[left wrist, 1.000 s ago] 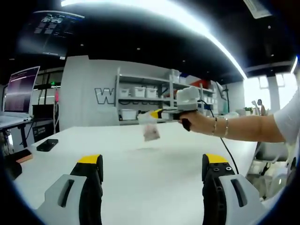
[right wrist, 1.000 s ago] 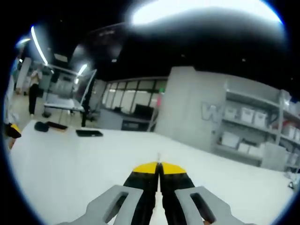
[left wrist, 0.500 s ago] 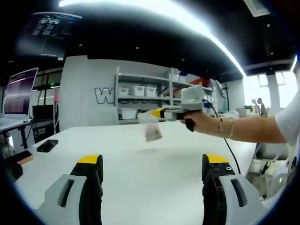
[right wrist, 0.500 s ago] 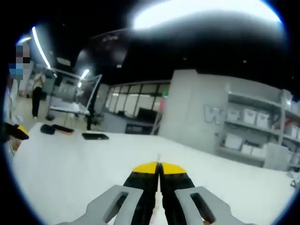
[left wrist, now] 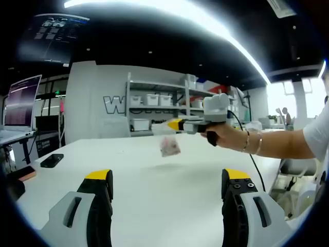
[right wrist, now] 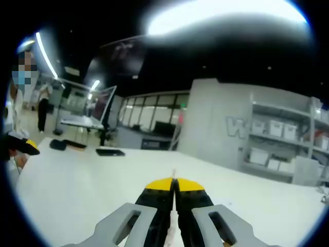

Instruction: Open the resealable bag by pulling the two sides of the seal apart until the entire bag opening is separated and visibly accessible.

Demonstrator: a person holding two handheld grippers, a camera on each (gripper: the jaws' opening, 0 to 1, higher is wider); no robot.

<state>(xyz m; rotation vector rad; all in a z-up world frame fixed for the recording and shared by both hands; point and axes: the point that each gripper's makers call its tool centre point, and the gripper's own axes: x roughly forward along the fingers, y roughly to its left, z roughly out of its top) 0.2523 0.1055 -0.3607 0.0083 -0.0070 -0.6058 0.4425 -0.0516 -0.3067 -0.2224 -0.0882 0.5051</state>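
Observation:
A small clear resealable bag (left wrist: pixel 168 145) with pinkish contents hangs above the white table (left wrist: pixel 154 206). My right gripper (left wrist: pixel 175 125) holds it by its top edge, reaching in from the right in a person's hand. In the right gripper view the right gripper (right wrist: pixel 175 184) is shut, and a thin sliver of the bag's edge (right wrist: pixel 174 173) sticks up between the yellow tips. My left gripper (left wrist: pixel 168 177) stands wide open low over the table, well short of the bag, with nothing between its fingers. One of its yellow-tipped fingers (right wrist: pixel 26 148) shows at the left edge of the right gripper view.
A dark phone (left wrist: pixel 51 159) and an orange item (left wrist: pixel 25 172) lie at the table's left side, near a monitor (left wrist: pixel 20 100). Shelves with white bins (left wrist: pixel 159 103) line the back wall. Another phone (right wrist: pixel 109 152) lies on the table, and a person (right wrist: pixel 43 105) stands far off.
In the left gripper view my right gripper and the hanging bag have drifted a little to the right. My left gripper has stayed open and still.

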